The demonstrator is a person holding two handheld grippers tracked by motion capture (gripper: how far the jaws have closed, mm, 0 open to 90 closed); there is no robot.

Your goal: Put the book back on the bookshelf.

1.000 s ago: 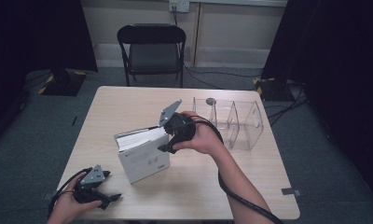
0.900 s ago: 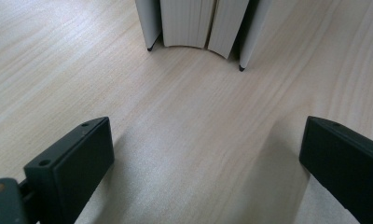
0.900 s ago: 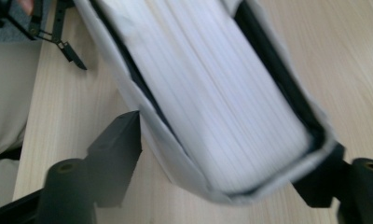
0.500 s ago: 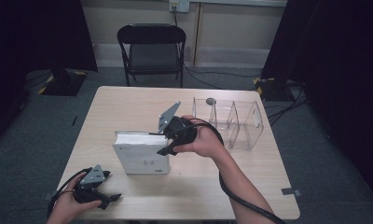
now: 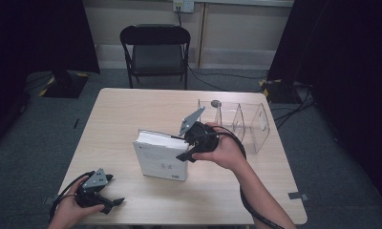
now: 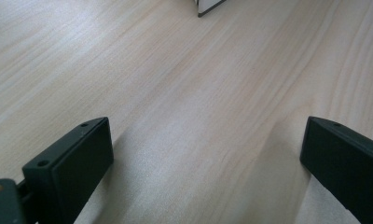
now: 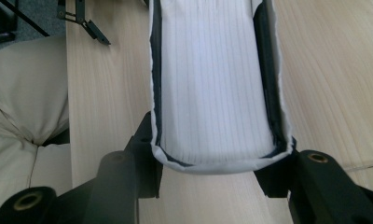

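Stood up since a second ago: book (image 5: 161,156), squeezed by right tool (image 5: 188,144), jaws just closed on both covers. Mid counter (image 5: 132,109), left of clear rack (image 5: 246,121). Could slip: smooth covers, soft white pages. Left tool (image 5: 113,202) wide open, holding nothing.

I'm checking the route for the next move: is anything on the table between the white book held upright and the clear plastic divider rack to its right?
Nothing visible stands between the thick white book and the clear plastic divider rack except the right hand-held gripper clamping the book.
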